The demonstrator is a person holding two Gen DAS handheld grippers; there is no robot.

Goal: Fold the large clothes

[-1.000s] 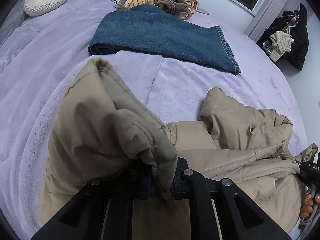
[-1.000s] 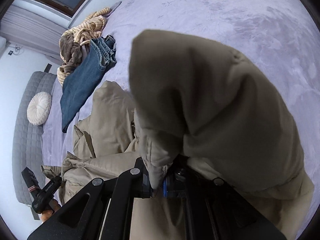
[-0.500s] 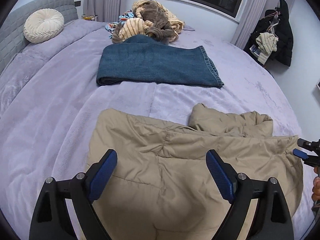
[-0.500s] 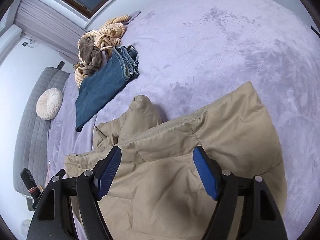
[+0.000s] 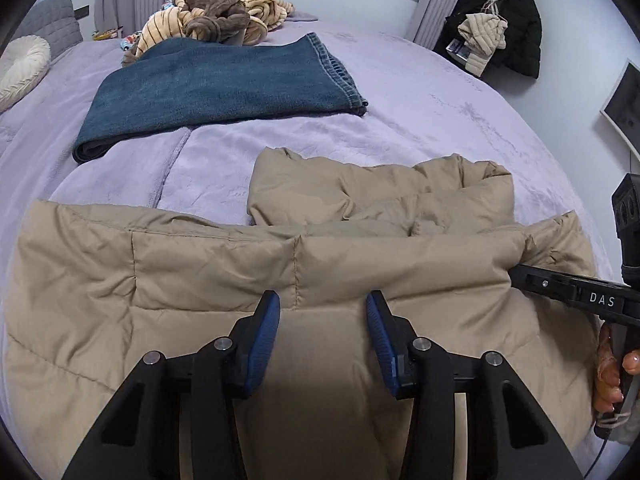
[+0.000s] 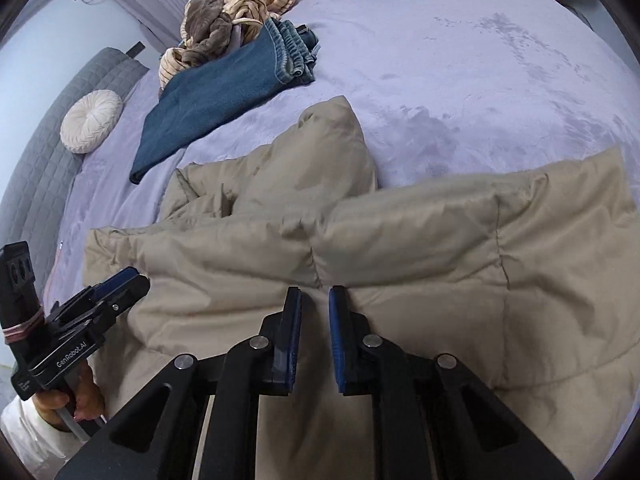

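Note:
A beige puffer jacket [image 5: 280, 264] lies folded on the purple bed, and it also shows in the right wrist view [image 6: 400, 240]. My left gripper [image 5: 322, 304] is open, with its fingertips at the raised fold of the jacket near its middle. My right gripper [image 6: 314, 294] has a narrow gap between its pads, right at the fold, with no cloth seen between them. It shows from the side in the left wrist view [image 5: 516, 270], its tip against the jacket's right end. The left gripper shows at the left in the right wrist view [image 6: 124, 280].
Folded blue jeans [image 5: 216, 84] lie farther back on the bed [image 5: 440, 112]. A heap of striped and brown clothes [image 5: 224, 12] sits behind them. A round cream cushion [image 5: 20, 68] is at the far left. Dark coats [image 5: 504, 16] hang at the right wall.
Both grippers let go of the jacket, which dropped flat onto the bed. Both came down closer to the fold, and their jaws narrowed, the right one much more.

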